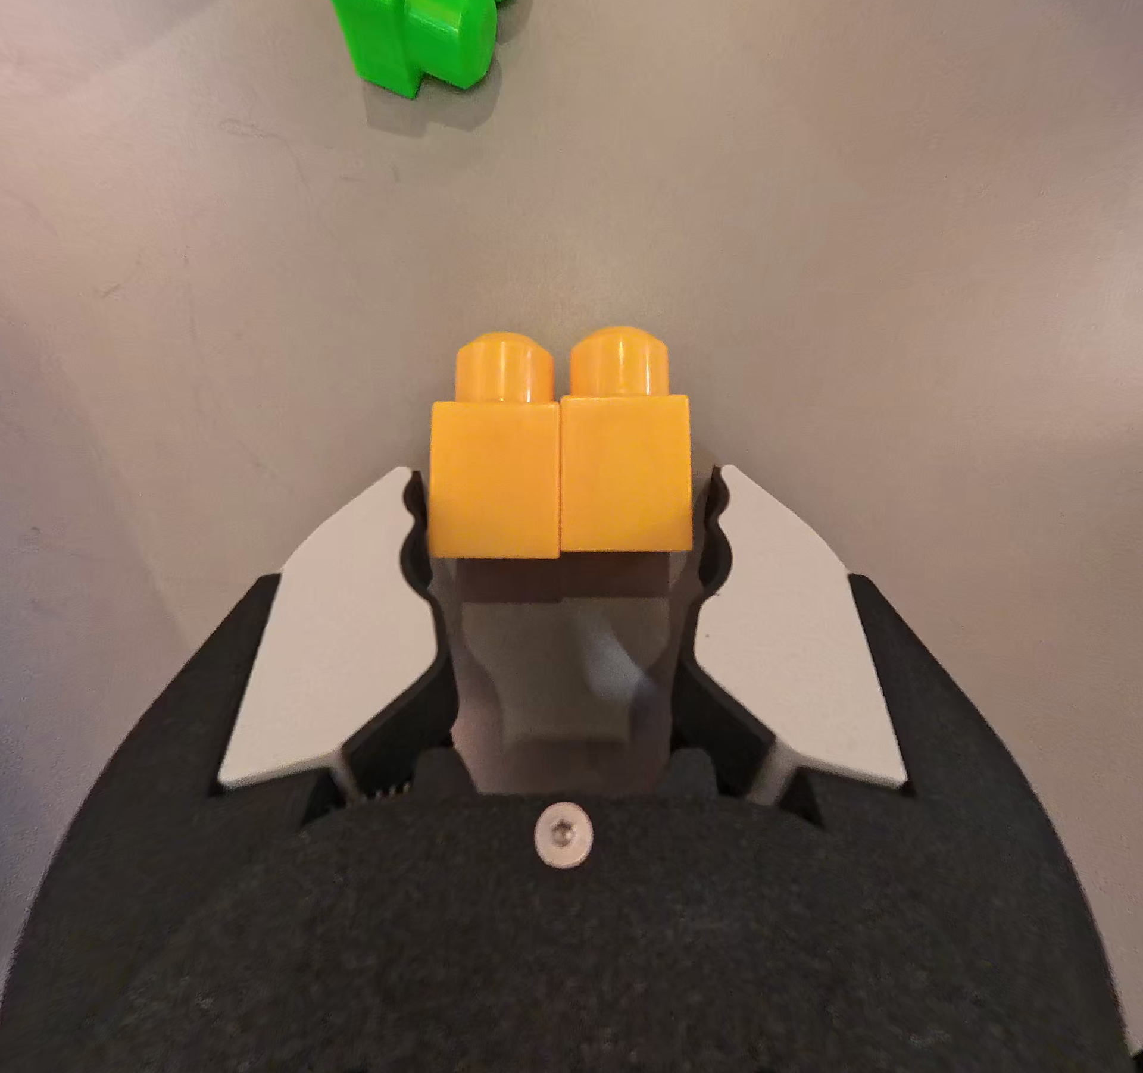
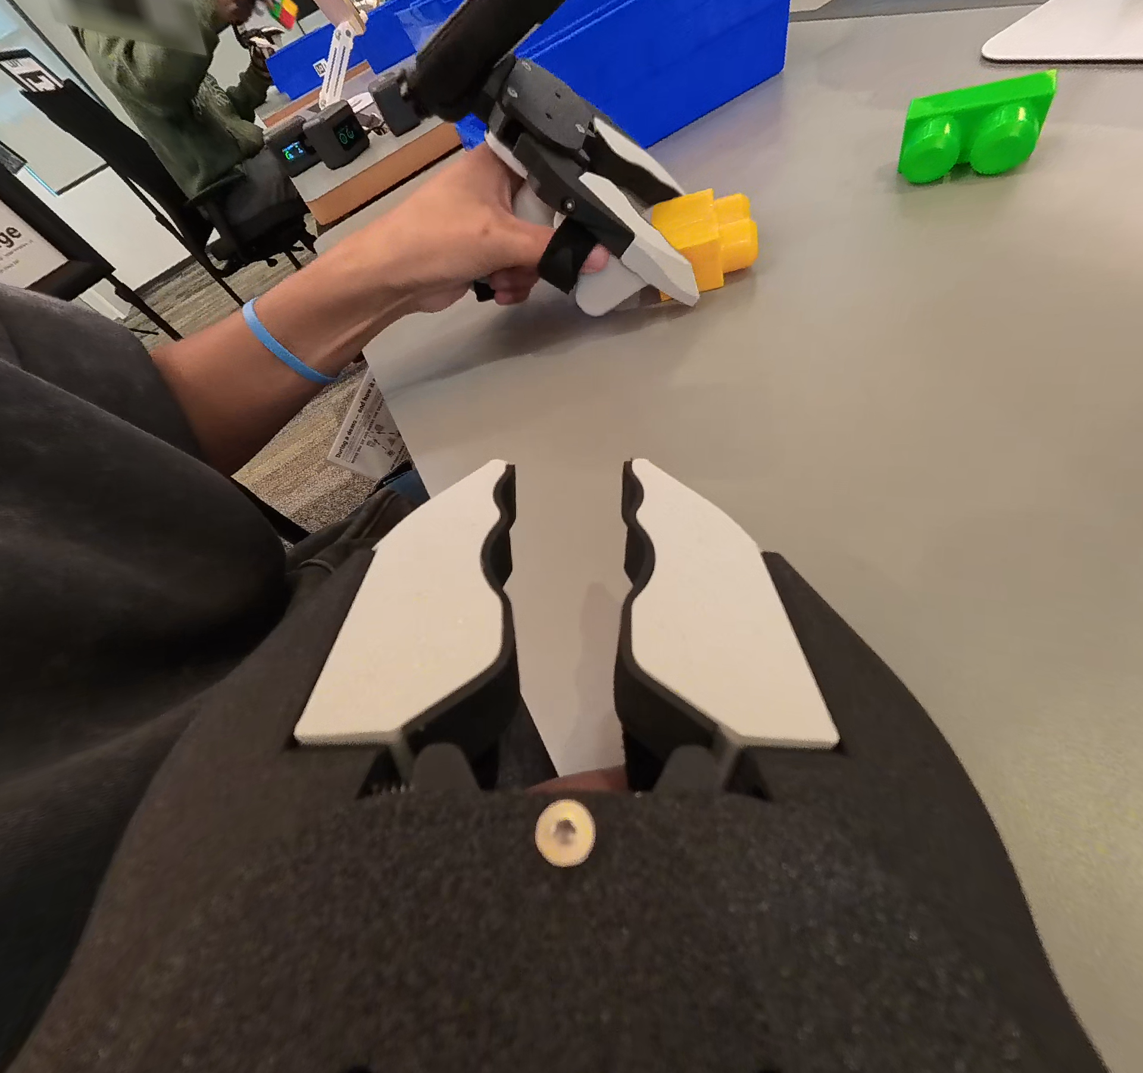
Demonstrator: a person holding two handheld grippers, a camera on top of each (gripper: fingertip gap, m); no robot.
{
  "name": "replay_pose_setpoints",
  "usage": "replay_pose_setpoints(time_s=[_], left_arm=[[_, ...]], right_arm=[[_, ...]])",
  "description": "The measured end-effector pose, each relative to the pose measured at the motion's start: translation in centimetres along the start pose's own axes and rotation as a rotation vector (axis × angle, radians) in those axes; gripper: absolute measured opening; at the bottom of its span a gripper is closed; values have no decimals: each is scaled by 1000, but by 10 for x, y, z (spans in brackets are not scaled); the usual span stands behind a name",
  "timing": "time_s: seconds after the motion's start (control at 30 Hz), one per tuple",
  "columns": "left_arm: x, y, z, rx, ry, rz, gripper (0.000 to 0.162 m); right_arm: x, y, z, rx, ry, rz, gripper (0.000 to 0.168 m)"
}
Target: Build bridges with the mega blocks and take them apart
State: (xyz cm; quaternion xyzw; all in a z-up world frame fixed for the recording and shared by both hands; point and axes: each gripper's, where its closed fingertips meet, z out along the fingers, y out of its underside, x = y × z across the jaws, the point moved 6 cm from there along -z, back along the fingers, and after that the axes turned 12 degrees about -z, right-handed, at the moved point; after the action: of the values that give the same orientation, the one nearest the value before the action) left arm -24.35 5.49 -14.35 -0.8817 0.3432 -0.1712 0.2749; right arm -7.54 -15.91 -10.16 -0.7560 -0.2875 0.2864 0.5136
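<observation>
A: What is nearest in the right wrist view?

B: The right claw (image 2: 568,474). Its two fingers stand apart with only bare grey desk (image 2: 866,425) between them, so it is released and grips nothing. It is at the near edge of the desk.

A: And the left claw?

B: The left claw (image 1: 563,480) has two orange blocks (image 1: 560,474) between its fingertips. They lie side by side on the desk, touching each other, studs pointing away from the camera. The left finger touches the left block; on the right I see a thin gap, so I cannot tell if the claw is clenched on them. In the right wrist view a hand (image 2: 470,239) holds this claw low on the desk.

A: What is farther?

B: A green block (image 2: 977,128) lies on its side, well apart from the orange ones. Behind stands a blue bin (image 2: 680,41).
</observation>
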Motion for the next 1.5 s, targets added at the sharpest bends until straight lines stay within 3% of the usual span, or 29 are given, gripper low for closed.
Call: replay_pose_setpoints(time_s=[0.73,1.1,1.3,1.5], left_arm=[[10,-1,-6,-36,78,87,78],[14,2,-3,-115,98,151,87],[11,0,2,-59,117,116,91],[11,-1,5,49,125,64,84]], right_arm=[[-1,0,0,-6,-7,-6,33],[-2,1,0,-18,-9,-13,33],[-1,2,0,-18,-11,-7,33],[-1,3,1,-22,-16,-6,33]])
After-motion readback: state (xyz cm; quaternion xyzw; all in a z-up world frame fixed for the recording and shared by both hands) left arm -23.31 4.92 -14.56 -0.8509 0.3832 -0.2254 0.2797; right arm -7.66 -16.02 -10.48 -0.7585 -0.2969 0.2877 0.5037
